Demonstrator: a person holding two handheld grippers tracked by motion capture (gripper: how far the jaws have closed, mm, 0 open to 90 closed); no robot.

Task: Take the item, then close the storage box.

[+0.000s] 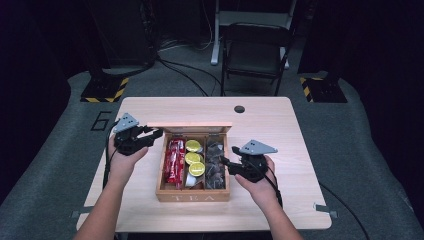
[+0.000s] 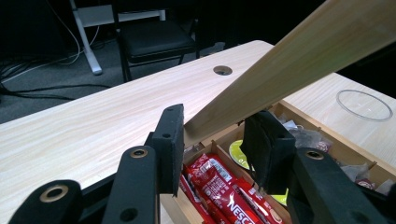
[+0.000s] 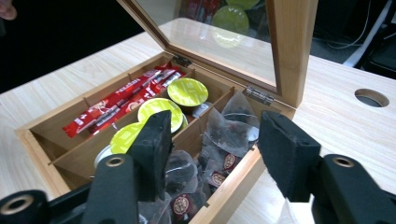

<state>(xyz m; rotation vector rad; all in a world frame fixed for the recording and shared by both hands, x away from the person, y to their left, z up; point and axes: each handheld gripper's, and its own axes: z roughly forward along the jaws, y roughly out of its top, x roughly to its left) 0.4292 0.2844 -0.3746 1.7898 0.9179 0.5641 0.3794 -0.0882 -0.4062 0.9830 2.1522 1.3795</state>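
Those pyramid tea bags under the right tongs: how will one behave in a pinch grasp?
The tea bags look like thin translucent mesh, so one probably crumples rather than holds shape. Likely very light. They lie heaped and overlapping in the wooden box's right compartment, so neighbours may snag and lift along. The right tongs stand open above them.

One wooden tea box with one raised lid is counted on the one bench, and three compartments are seen inside it. Three yellow-green capsules are counted in the middle compartment, while the red sachets and the clear tea bags are packed too tightly to be counted exactly. Two tongs are counted, the left tongs and the right tongs, and one chair is seen beyond the bench.
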